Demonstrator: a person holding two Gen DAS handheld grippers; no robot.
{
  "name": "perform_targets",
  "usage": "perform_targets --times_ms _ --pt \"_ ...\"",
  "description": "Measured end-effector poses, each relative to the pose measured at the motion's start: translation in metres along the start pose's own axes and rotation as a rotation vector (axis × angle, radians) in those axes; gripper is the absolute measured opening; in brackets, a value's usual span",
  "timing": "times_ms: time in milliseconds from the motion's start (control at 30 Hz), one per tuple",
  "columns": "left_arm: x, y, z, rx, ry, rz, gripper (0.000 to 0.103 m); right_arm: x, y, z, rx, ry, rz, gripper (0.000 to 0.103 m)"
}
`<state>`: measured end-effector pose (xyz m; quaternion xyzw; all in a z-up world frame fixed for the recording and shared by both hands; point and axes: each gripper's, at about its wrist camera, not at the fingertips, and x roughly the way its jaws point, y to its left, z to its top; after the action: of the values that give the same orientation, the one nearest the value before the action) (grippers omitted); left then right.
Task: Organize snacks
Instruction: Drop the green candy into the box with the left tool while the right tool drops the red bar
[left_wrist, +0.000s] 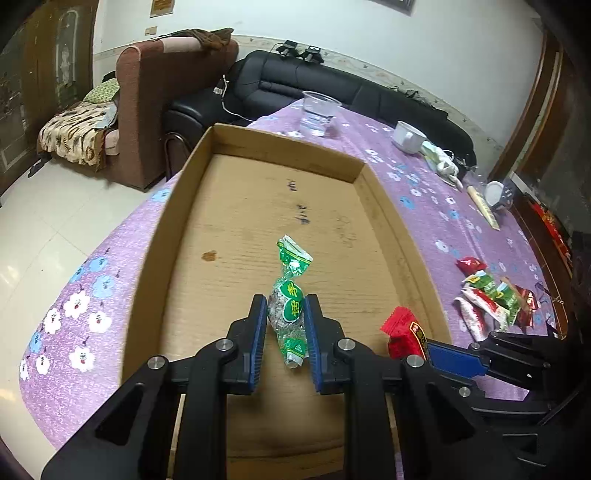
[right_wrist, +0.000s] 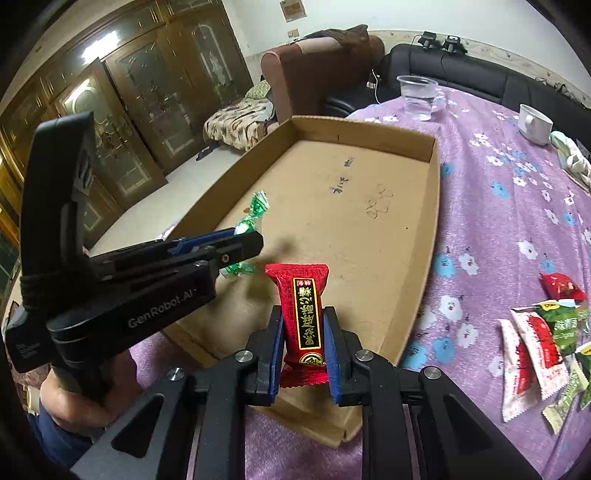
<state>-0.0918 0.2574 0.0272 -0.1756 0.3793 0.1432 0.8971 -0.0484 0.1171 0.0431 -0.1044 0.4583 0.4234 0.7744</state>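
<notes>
My left gripper (left_wrist: 285, 306) is shut on a green twist-wrapped candy (left_wrist: 289, 295), held above the floor of a shallow cardboard tray (left_wrist: 192, 206). The same left gripper (right_wrist: 255, 238) shows from the side in the right wrist view, with the green candy (right_wrist: 255, 214) sticking out both sides of its blue pads. My right gripper (right_wrist: 303, 317) is shut on a red candy packet (right_wrist: 301, 314) with a black and gold label, over the tray's near corner (right_wrist: 436, 206). In the left wrist view the red packet (left_wrist: 404, 332) hangs just inside the tray's right wall.
A pile of red, white and green snack packets (right_wrist: 543, 343) lies on the purple flowered tablecloth (right_wrist: 498, 221) right of the tray. A clear plastic cup (right_wrist: 417, 96) and a white mug (right_wrist: 535, 123) stand at the far end. A hand (right_wrist: 74, 402) holds the left gripper.
</notes>
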Motion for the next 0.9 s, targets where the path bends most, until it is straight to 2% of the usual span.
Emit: perform_targets --times_ms 500,900 --pt "0.007 0.007 0.0 -0.021 0.028 0.011 0.018 0.007 0.008 -0.003 -0.014 0.008 -0.005 0.023" --pt "-0.003 0.0 0.002 -0.014 0.008 -0.003 0.018 -0.027 0.002 -0.007 0.016 -0.081 0.04 0.024"
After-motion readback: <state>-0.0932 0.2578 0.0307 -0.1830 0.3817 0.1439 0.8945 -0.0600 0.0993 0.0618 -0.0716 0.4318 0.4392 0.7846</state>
